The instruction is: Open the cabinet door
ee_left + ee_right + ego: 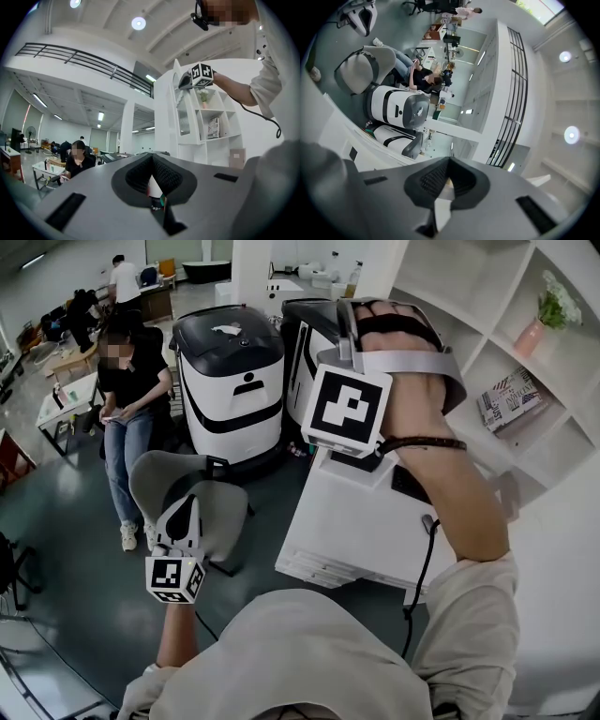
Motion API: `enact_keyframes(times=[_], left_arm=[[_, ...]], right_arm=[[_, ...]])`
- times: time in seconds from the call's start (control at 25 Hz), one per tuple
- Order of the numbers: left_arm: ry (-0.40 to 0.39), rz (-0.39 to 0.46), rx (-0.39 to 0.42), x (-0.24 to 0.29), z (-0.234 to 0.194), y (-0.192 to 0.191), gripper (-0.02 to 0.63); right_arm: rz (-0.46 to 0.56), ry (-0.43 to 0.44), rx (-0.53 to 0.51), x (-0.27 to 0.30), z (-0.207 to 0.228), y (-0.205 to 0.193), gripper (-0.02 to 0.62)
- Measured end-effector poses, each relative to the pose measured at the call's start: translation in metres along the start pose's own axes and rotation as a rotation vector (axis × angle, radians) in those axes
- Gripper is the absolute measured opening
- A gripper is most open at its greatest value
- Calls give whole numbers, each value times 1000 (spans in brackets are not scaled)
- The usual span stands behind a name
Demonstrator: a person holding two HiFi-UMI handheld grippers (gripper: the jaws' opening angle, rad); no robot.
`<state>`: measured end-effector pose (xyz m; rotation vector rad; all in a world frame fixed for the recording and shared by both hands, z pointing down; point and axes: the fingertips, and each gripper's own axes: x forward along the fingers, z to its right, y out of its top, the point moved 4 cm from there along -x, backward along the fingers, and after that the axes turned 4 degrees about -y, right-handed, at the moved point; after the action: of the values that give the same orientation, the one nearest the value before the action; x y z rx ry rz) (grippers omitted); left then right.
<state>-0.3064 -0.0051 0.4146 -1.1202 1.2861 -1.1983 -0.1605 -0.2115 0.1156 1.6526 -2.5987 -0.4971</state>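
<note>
Right claw (449,159): closed. The ribbed pads (431,176) are brought together at their tips and no object is seen clamped between them. A pale strip is seen in the gap lower down, but what it is cannot be told.
Right claw, place: it is held high in the right hand (412,395), just beside the upper edge of the cabinet door (183,115). Whether the door is touched cannot be told.
Left claw (153,157): also closed, with the pads met at the tips and nothing held. It is held low, in front of a grey chair (192,486) in the head view, well apart from the cabinet.
Cabinet door, place: a narrow white panel with ribbed glass, found at the left side of the white shelf unit (220,110) in the left gripper view.
Cabinet door, axis: it is stood upright and its long axis runs from top to bottom. The glass face is seen obliquely from the left gripper view. Whether it is shut or a little ajar cannot be told.
Shelf unit: open compartments are seen. A plant in a pink pot (544,315) is placed in one, and a magazine (511,397) is leaned in another, lower one.
Under the right arm: a low white box-shaped unit (352,535) is seen.
Room behind: two white-and-black machines (230,381) are stood side by side, and a seated person (127,404) is seen near them.
</note>
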Motion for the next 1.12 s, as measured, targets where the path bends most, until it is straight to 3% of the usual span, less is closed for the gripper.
enact_keyframes(times=[0.76,1.12], left_arm=[[4,-3,-5,5,7,-3,-3],[-26,-6,-4,16,14,-3,-3]], right_arm=[[85,-6,51,-5,2,1,6],[211,-72,183,-29,18,0,102]])
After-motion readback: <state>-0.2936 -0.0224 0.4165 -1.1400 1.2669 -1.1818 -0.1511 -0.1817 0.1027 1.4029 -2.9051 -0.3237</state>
